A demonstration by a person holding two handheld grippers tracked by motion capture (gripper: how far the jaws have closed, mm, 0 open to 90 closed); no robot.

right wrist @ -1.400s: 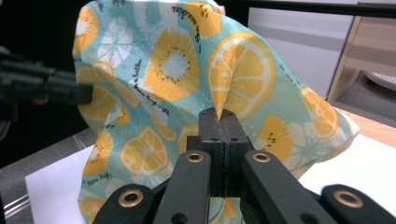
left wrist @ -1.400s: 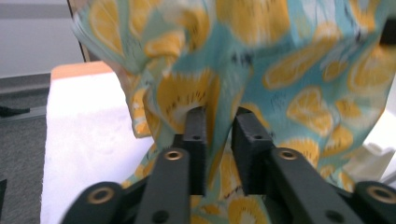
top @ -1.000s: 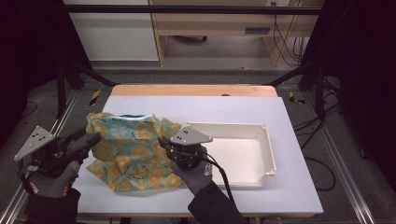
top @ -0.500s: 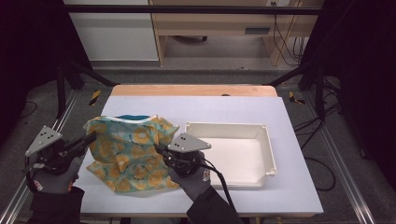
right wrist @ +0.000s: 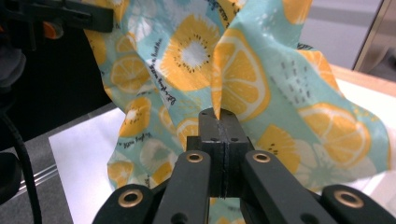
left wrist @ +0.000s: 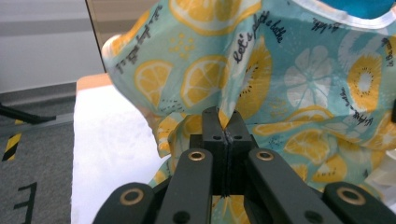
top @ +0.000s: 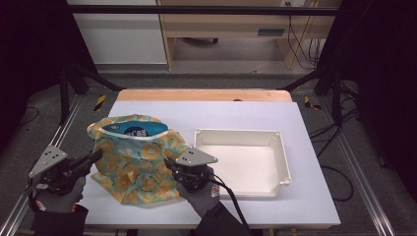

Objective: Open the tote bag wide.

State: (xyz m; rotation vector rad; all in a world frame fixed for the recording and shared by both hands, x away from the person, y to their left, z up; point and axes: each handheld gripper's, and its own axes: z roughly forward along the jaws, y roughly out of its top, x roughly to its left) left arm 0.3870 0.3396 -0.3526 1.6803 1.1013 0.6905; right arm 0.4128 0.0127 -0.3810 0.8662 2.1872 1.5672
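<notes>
Just right, white tray's [top: 238, 132] rim

White rectangular plastic tray [top: 275, 147], shallow, sits on right half of pale lavender-white surface [top: 305, 196], long side toward me. Bare wooden strip [top: 204, 95] runs along surface's far edge. Beyond it, light wooden cabinet [top: 226, 29] and white panel [top: 118, 37] by grey floor. Black cables [top: 295, 44] hang at back right. Yellow-and-black tape marks [top: 100, 102] on floor at left.
</notes>
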